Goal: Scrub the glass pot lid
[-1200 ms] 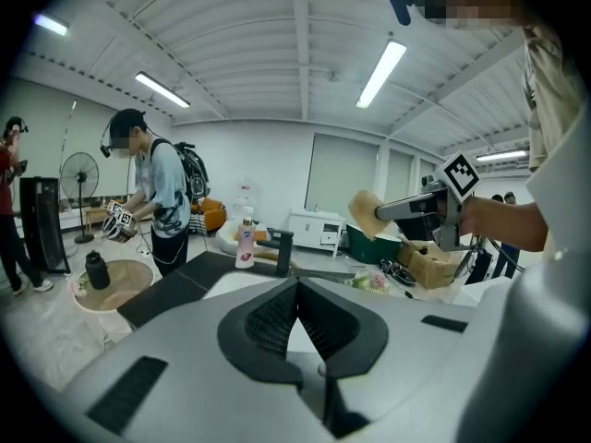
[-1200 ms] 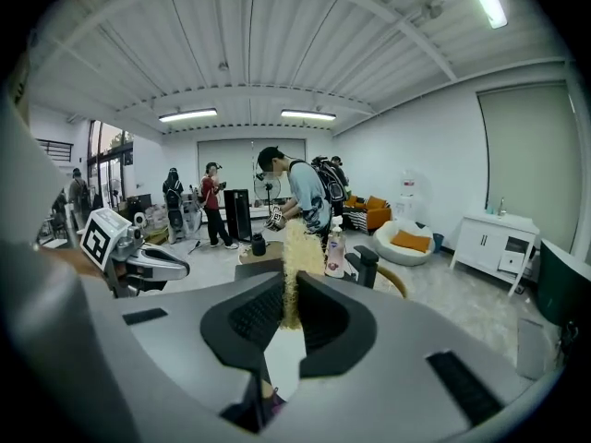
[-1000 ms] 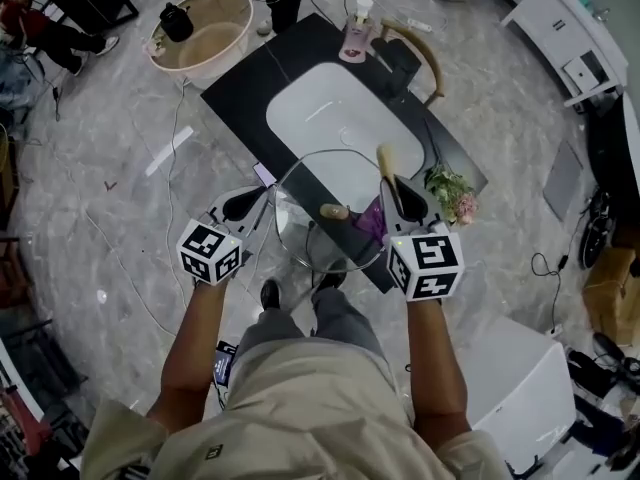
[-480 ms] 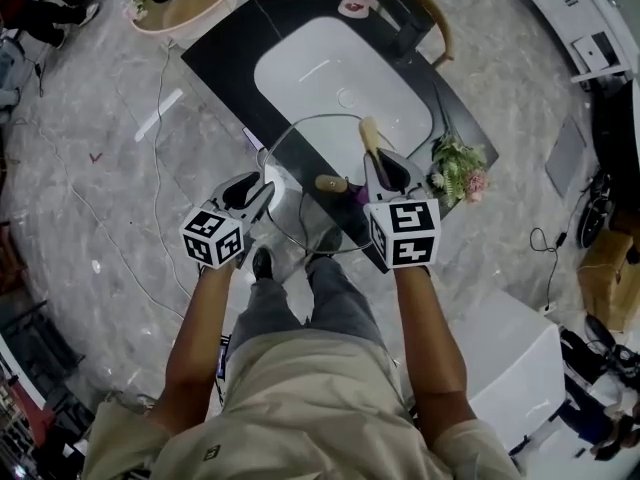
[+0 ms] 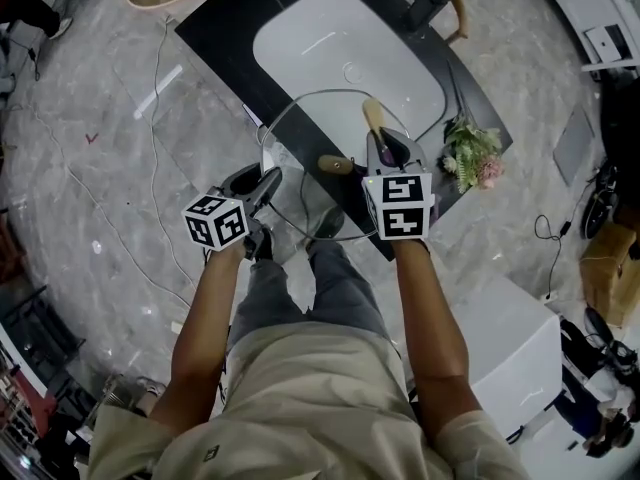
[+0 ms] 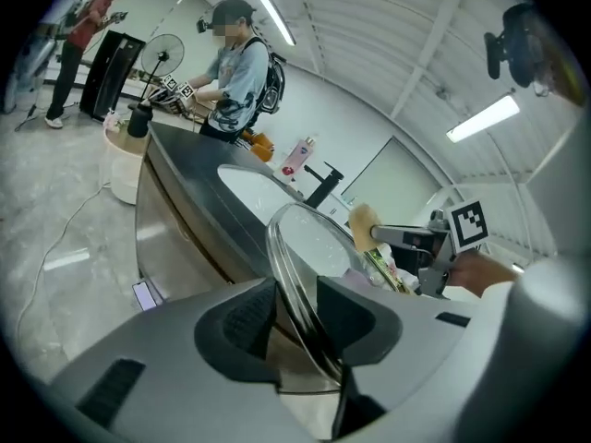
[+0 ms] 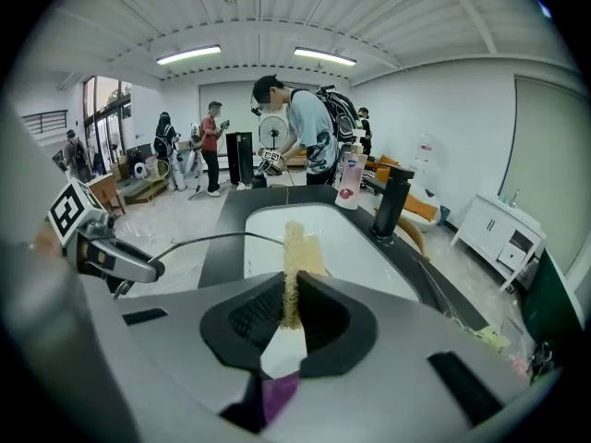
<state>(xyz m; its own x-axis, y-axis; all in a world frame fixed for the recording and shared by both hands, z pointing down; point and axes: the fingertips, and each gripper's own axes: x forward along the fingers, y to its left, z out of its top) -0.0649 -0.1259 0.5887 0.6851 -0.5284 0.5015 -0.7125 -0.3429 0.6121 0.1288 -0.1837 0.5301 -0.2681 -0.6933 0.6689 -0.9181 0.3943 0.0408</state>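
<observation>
The left hand-held gripper (image 6: 297, 314) is released and its jaws are opening. The metal rim of the round clear glass pot lid (image 6: 319, 243) stands between them, with a gap on the left pad's side. The right hand-held gripper (image 7: 292, 293) is clenched on a tan fibrous scrubbing sponge (image 7: 297, 243). The lid, with its wooden knob (image 5: 333, 164), sits tilted above the near edge of the black worktop (image 5: 230, 38), over the near end of the white oval basin (image 5: 330, 48).

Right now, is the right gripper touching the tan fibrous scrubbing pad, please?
Touching. In the right gripper view, the right gripper clamps the tan fibrous scrubbing pad between both jaws.
</observation>
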